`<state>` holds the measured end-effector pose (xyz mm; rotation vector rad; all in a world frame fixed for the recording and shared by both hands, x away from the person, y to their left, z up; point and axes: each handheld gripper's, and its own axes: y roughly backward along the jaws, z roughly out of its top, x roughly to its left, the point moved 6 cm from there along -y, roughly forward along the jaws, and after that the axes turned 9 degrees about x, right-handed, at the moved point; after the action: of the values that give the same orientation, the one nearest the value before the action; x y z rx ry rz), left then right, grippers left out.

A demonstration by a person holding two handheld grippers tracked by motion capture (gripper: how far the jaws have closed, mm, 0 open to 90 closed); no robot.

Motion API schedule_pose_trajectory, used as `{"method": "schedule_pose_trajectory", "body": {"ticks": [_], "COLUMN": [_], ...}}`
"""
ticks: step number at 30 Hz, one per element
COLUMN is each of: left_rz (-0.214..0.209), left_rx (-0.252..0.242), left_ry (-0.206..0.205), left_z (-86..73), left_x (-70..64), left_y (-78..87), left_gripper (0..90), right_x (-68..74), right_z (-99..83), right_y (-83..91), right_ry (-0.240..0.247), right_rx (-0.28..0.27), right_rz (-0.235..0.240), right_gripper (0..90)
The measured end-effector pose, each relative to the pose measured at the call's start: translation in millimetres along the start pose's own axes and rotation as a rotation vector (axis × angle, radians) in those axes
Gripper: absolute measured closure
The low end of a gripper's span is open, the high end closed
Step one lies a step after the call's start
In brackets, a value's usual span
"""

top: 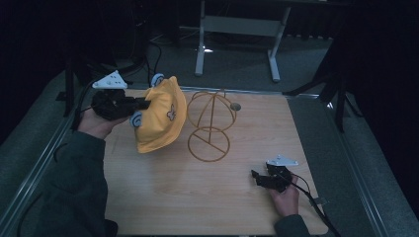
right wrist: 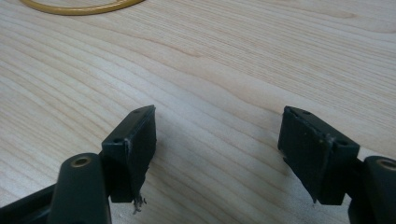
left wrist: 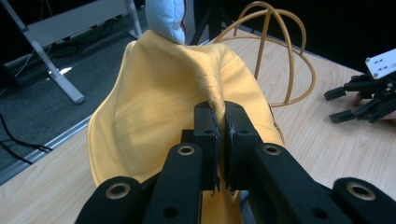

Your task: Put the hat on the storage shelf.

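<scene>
- While the right gripper (top: pixel 257 177) rests low at about five o'clock on the wooden table (top: pixel 163 197), its jaws stand wide apart with only bare wood grain between them.
- Toward ten o'clock, the left gripper (top: pixel 143 103) is clamped on a fold of the yellow cap (top: pixel 160 118), jaws pressed together over a thin pinch of fabric; the cap hangs lifted off the tabletop, its pale blue ear pieces (top: pixel 158 79) sticking out at the sides.
- Just beyond the cap, at roughly twelve o'clock from table centre, stands the yellow wire hat stand (top: pixel 211 126), a domed frame over a ring base, close beside the cap but seemingly apart from it.
- Risk, as I judge it: the grip holds only a narrow ridge of cloth (left wrist: pixel 215 100), so a quick swing could let the cap slip free.
- Another risk: the stand looks light, and with the free gripper well away from it, the cap's brim dragging across the dome could tip or shove the frame.
</scene>
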<state>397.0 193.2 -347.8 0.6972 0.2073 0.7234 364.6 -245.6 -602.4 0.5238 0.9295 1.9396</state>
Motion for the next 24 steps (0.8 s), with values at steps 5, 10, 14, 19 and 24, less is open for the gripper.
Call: {"method": "schedule_pose_trajectory", "body": {"ticks": [5, 10, 14, 19, 24], "left_rz": [-0.012, -0.017, -0.040, -0.050, -0.063], "left_rx": [-0.014, -0.022, -0.034, -0.039, -0.050], "left_ry": [-0.003, -0.021, -0.026, -0.030, -0.037], "left_z": [4.1, 10.8, 15.3, 18.9, 23.4], "left_x": [0.2, -1.3, -2.8, -3.6, -4.2], "left_y": [2.2, 6.6, 8.4, 7.6, 10.7], "left_gripper": [85.7, 85.7, 85.8, 85.7, 85.7], "right_x": [0.0, 0.1, 0.0, 0.0, 0.0], "right_z": [0.0, 0.0, -0.1, 0.0, 0.0], "right_y": [-0.1, -0.1, 0.0, 0.0, 0.0], "right_ry": [0.000, -0.001, 0.001, 0.001, 0.001], "right_rx": [-0.001, -0.001, 0.001, 0.000, 0.001], "right_rz": [0.000, 0.000, 0.000, 0.000, 0.000], "right_gripper": [27.7, 27.7, 27.7, 27.7, 27.7]}}
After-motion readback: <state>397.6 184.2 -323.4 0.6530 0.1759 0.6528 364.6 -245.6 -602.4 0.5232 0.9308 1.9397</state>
